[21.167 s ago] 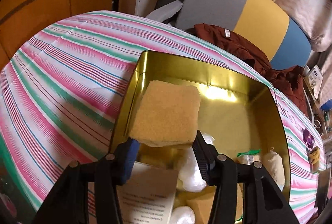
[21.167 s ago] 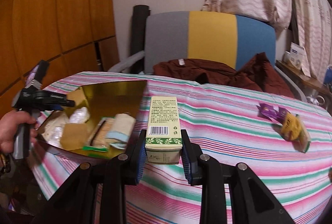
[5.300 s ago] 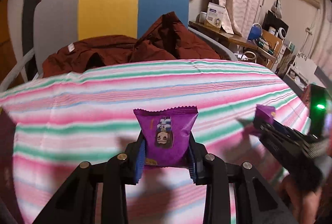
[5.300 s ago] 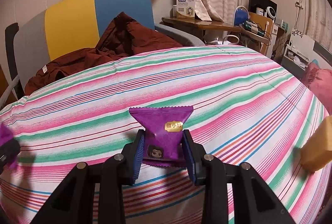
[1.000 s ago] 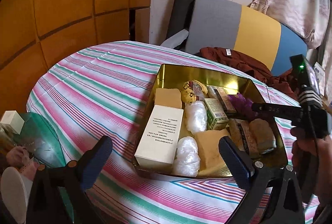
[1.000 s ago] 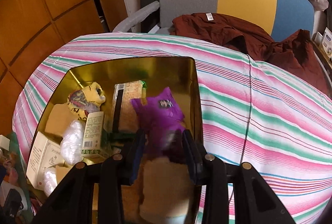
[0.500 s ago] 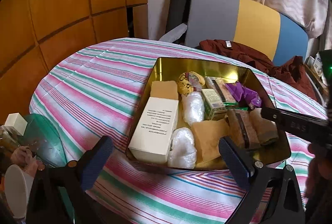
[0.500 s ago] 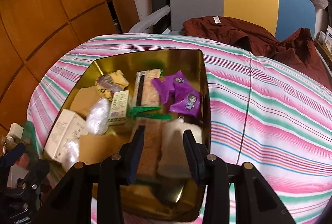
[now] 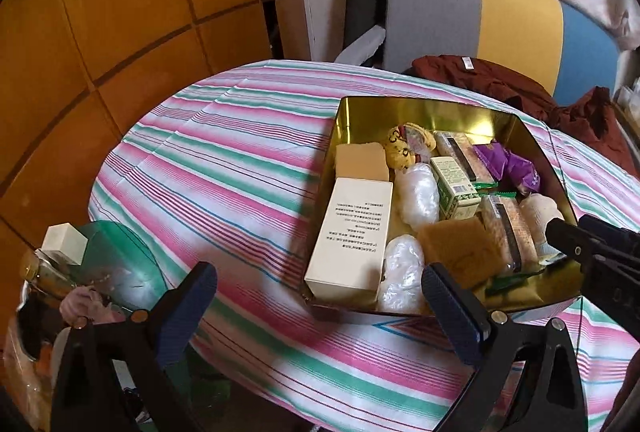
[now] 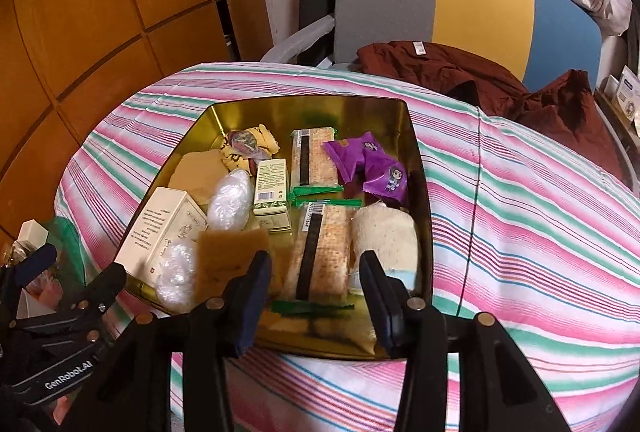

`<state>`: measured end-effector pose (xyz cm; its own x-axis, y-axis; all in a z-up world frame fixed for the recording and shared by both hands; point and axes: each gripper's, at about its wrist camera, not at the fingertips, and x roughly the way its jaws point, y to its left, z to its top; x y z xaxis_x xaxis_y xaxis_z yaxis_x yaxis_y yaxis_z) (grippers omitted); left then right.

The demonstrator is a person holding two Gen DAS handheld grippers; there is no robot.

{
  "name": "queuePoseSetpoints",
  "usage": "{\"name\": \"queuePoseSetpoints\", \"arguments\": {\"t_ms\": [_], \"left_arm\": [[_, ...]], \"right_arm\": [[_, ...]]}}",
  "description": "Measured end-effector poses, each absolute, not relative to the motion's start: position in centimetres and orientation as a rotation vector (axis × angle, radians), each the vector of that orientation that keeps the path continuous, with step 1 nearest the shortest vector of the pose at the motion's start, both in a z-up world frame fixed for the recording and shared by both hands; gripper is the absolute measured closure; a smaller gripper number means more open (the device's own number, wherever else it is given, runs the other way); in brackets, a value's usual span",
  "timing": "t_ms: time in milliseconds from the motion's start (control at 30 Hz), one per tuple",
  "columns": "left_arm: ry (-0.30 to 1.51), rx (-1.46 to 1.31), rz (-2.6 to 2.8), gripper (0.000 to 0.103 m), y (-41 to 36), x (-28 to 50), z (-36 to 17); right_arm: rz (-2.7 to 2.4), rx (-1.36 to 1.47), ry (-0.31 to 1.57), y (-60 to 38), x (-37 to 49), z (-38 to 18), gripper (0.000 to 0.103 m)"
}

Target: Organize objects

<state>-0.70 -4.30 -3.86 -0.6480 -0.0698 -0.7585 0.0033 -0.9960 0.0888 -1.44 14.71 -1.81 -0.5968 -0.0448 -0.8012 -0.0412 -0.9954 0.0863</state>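
Gold tin (image 10: 420,167): we see it on the striped worktop (image 10: 520,216), packed with items.
Purple packets (image 10: 366,161): in the tin's far right corner.
Right gripper (image 10: 316,292): fingers opening, nothing between them.
Left gripper (image 9: 320,312): fingers wide apart, empty.

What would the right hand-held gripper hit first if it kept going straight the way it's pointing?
Probably the nearer cracker pack in the gold tin. The right hand-held gripper, jaws opening with nothing between them, frames that pack in its own view. Depth is unclear, so the tin's near rim might come first.
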Motion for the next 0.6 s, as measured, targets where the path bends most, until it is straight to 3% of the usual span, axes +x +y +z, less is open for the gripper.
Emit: {"name": "queuePoseSetpoints", "arguments": {"t_ms": [600], "left_arm": [[-0.088,1.31,-2.783,0.0,-4.5,-0.6,-2.7]], "right_arm": [[-2.953,1.503,-0.137,14.5,-0.2,-0.3,0.054]]}}
